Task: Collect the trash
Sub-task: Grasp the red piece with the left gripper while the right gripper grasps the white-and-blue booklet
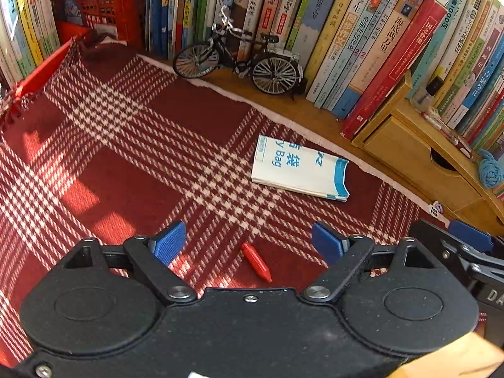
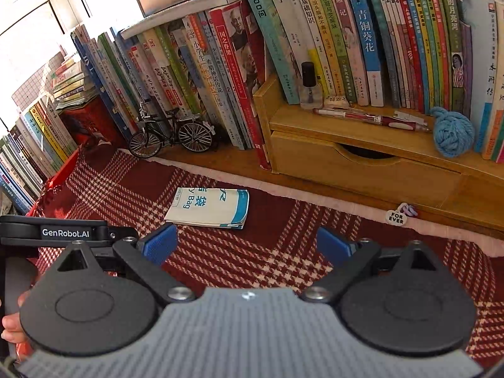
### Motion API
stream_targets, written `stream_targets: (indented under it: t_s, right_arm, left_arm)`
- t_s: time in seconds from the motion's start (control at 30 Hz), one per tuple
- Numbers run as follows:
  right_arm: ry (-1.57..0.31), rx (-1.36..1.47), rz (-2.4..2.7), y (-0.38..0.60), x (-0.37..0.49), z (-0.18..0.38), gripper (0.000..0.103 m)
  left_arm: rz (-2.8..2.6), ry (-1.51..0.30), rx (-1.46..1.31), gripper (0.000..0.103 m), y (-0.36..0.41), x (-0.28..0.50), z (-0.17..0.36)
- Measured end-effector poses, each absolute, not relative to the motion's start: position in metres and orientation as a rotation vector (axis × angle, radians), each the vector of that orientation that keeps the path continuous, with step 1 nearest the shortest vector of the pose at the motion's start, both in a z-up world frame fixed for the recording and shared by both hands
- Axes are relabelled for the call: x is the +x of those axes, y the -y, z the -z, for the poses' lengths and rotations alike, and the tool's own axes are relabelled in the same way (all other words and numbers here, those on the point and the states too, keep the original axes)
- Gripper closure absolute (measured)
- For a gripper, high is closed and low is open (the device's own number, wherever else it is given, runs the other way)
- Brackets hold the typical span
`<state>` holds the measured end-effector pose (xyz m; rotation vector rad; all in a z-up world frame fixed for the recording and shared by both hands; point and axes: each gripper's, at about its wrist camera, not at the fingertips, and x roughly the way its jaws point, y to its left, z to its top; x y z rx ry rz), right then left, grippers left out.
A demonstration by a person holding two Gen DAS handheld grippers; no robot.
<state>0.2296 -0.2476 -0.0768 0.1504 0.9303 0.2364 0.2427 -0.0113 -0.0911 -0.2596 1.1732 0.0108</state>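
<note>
The left gripper (image 1: 248,245) hovers over a red-and-white plaid cloth (image 1: 132,145), jaws spread wide and holding nothing. A small red crayon-like piece (image 1: 256,262) lies on the cloth between the blue pads (image 1: 168,242), touching neither. Beyond it, a folded white-and-blue paper bag (image 1: 299,170) printed "Bag" lies flat on the cloth, near the cloth's far edge. The right gripper (image 2: 247,245) is likewise held above the cloth, jaws wide and empty; the paper bag (image 2: 209,208) lies just ahead of its left pad (image 2: 159,245). In the right wrist view, the left gripper's body appears at the left edge. Behind the cloth, a row of upright books (image 2: 346,37) lines the wooden surface, with a model bicycle (image 1: 239,56) standing in front of them. A wooden drawer unit (image 2: 362,160) carries a red pen (image 2: 368,118), a small clear bottle (image 2: 308,88) and a blue yarn ball (image 2: 452,134). A "FOR EVER" charm (image 2: 397,217) lies at the cloth's edge.
</note>
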Motion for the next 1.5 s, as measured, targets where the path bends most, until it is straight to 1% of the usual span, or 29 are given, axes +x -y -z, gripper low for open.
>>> stream_targets:
  t_s: [0.03,0.2,0.23,0.27,0.3,0.33,0.37,0.4,0.6,0.8,0.87,1.0,1.1,1.27,1.37,1.4,1.43,1.5]
  right_arm:
    - [-0.939,0.129,-0.247,0.246,0.237,0.084,0.004]
    - [-0.949,0.074,-0.297,0.247,0.255,0.104,0.004]
    - [-0.948,0.07,-0.313,0.248,0.258,0.106,0.004]
    - [-0.948,0.065,-0.325,0.249,0.26,0.107,0.004]
    - [-0.948,0.056,-0.34,0.248,0.263,0.108,0.004]
    - [-0.947,0.046,-0.353,0.247,0.266,0.109,0.004]
    - [-0.946,0.034,-0.363,0.245,0.269,0.109,0.004]
    - [-0.944,0.024,-0.372,0.243,0.272,0.109,0.004]
    - [-0.936,-0.065,-0.442,0.221,0.295,0.114,0.004]
    - [-0.921,-0.148,-0.51,0.193,0.311,0.133,0.004]
    - [-0.908,-0.183,-0.551,0.183,0.312,0.137,0.004]
    - [-0.879,-0.263,-0.645,0.166,0.311,0.142,0.0]
    - [-0.861,-0.328,-0.7,0.153,0.312,0.147,0.0]
    - [-0.873,-0.416,-0.687,0.134,0.324,0.164,0.0]
    - [-0.933,-0.385,-0.688,0.135,0.337,0.173,0.0]
    - [-0.962,-0.352,-0.686,0.138,0.341,0.174,0.002]
    - [-0.981,-0.321,-0.683,0.142,0.342,0.174,0.006]
    - [-0.982,-0.307,-0.668,0.145,0.338,0.17,0.022]
  left_arm:
    - [-0.012,-1.187,-0.288,0.025,0.012,0.241,0.099]
    - [-0.072,-1.245,-0.335,0.041,0.025,0.239,0.141]
    - [-0.091,-1.227,-0.323,0.04,0.029,0.24,0.146]
    - [-0.092,-1.18,-0.294,0.042,0.034,0.239,0.145]
    - [-0.08,-1.168,-0.259,0.057,0.039,0.241,0.145]
    - [-0.086,-1.169,-0.223,0.079,0.044,0.242,0.145]
    - [-0.099,-1.167,-0.189,0.089,0.047,0.243,0.144]
    - [-0.092,-1.17,-0.175,0.093,0.048,0.244,0.143]
    - [-0.086,-1.139,-0.151,0.094,0.038,0.239,0.124]
    - [-0.14,-1.124,-0.173,0.094,0.019,0.225,0.115]
    - [-0.16,-1.122,-0.192,0.094,0.012,0.218,0.115]
    - [-0.198,-1.127,-0.246,0.094,-0.002,0.208,0.121]
    - [-0.221,-1.133,-0.274,0.094,-0.011,0.204,0.127]
    - [-0.233,-1.141,-0.293,0.094,-0.019,0.204,0.133]
    - [-0.228,-1.139,-0.3,0.094,-0.02,0.205,0.134]
    - [-0.226,-1.139,-0.301,0.094,-0.02,0.205,0.134]
    - [-0.222,-1.139,-0.302,0.094,-0.02,0.205,0.133]
    - [-0.215,-1.141,-0.304,0.094,-0.019,0.205,0.133]
